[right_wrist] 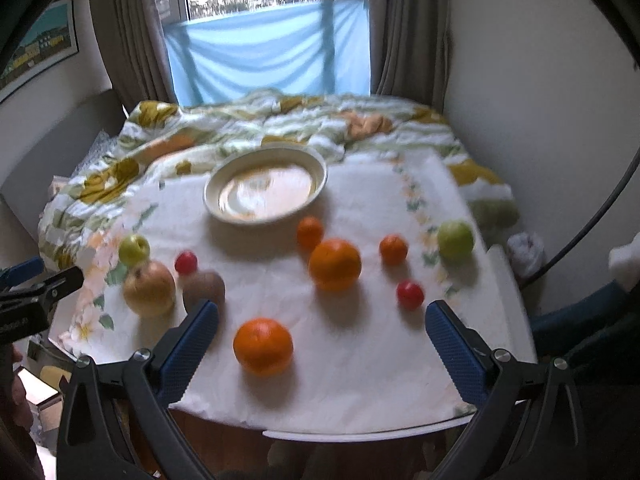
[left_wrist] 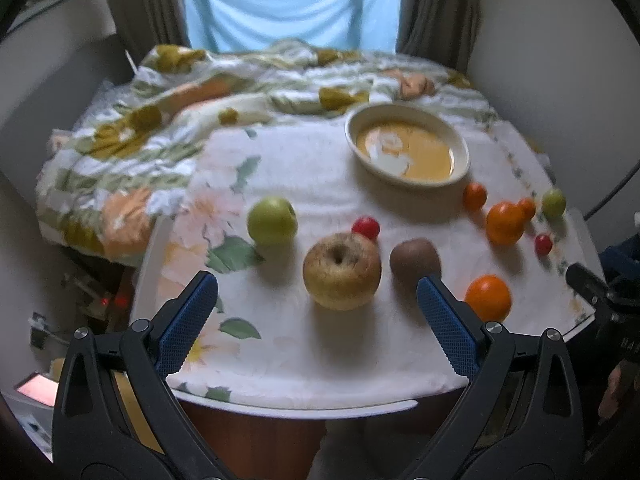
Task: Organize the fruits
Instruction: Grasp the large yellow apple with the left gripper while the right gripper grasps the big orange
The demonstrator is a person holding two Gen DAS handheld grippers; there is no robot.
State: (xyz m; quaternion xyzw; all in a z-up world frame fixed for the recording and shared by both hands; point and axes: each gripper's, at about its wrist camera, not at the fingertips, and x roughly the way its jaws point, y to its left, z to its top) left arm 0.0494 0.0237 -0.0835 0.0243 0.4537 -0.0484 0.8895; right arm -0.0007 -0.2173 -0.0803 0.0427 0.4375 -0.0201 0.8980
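Fruits lie loose on a white flowered cloth (left_wrist: 320,340). A yellow-brown apple (left_wrist: 341,271) sits just ahead of my open, empty left gripper (left_wrist: 318,294), with a kiwi (left_wrist: 415,257), a green apple (left_wrist: 272,220) and a small red fruit (left_wrist: 366,227) near it. An orange (right_wrist: 263,345) lies ahead of my open, empty right gripper (right_wrist: 322,322). A bigger orange (right_wrist: 334,264), two small oranges (right_wrist: 310,232) (right_wrist: 393,249), a red fruit (right_wrist: 410,294) and a green apple (right_wrist: 455,239) lie beyond. An empty cream oval dish (right_wrist: 216,190) stands at the back.
The table's front edge (right_wrist: 352,436) is close below both grippers. A rumpled flowered bedcover (left_wrist: 120,152) lies behind and left of the cloth. Walls close in on both sides, with a curtained window (right_wrist: 268,48) at the back. The left gripper shows at the right wrist view's left edge (right_wrist: 36,292).
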